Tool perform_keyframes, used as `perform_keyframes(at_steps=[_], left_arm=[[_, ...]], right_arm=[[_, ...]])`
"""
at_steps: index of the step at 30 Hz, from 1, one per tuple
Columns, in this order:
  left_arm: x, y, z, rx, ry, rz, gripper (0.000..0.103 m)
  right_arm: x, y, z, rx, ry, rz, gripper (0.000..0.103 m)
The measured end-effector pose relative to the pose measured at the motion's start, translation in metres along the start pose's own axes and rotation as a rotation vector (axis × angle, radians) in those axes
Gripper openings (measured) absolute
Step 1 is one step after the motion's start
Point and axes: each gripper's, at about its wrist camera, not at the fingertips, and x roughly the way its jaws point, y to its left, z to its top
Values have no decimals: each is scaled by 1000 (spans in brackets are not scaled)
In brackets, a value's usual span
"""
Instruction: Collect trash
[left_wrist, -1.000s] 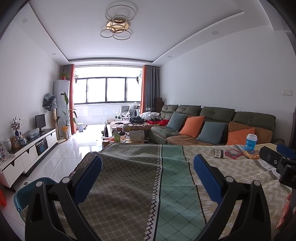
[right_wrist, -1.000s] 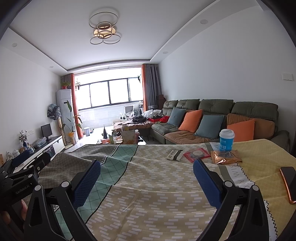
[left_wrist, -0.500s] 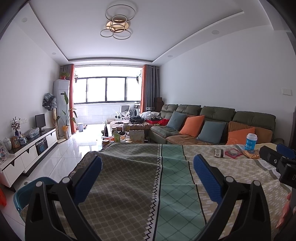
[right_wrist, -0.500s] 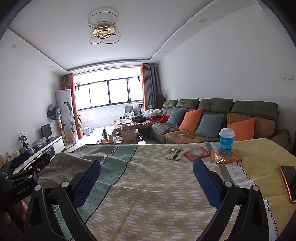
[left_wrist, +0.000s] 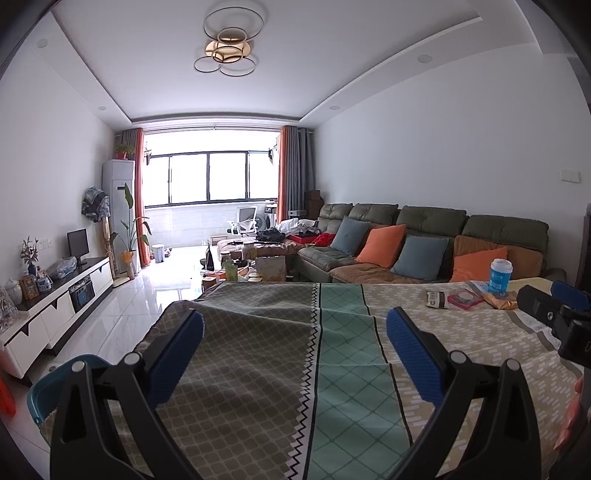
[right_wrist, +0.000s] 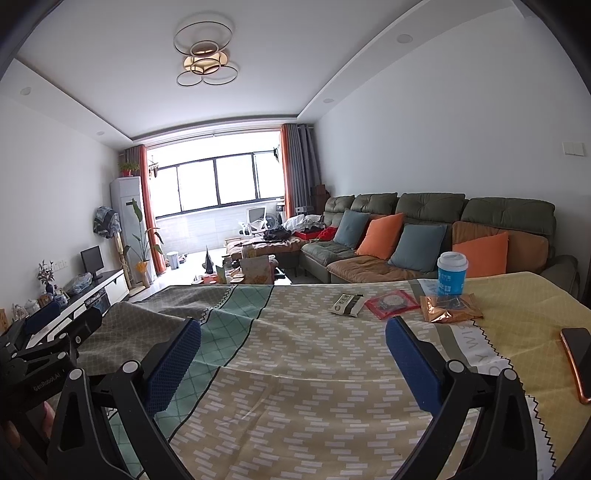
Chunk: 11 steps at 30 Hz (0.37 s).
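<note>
**Four pieces of trash beyond two wide-spread grippers**

Four items cluster right of centre in the right wrist view: a blue paper cup with white lid (right_wrist: 452, 274), a crumpled golden-orange foil wrapper (right_wrist: 450, 313) touching its base, a red square packet (right_wrist: 392, 303) and a white-and-dark sachet (right_wrist: 347, 305); their print is too small to read. All lie on the patterned patchwork tablecloth (right_wrist: 314, 369). The right gripper (right_wrist: 293, 363) and left gripper (left_wrist: 295, 356) are both spread, holding nothing. An orange-rimmed phone (right_wrist: 578, 360) is cut off at the right edge. A teal bin (left_wrist: 55, 384) sits half hidden at lower left.
</note>
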Motion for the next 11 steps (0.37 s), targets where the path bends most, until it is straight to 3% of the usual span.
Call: perform_keyframes(at_steps=[3, 5, 11], left_arm=[[7, -2, 0, 18, 38, 11, 99], [15, 2, 1, -4, 91, -30, 99], [72, 2, 7, 12, 324, -59, 99]], right_arm=[[2, -1, 1, -9, 12, -10, 99], [6, -5, 1, -12, 31, -27, 99], [38, -28, 0, 2, 243, -68, 99]])
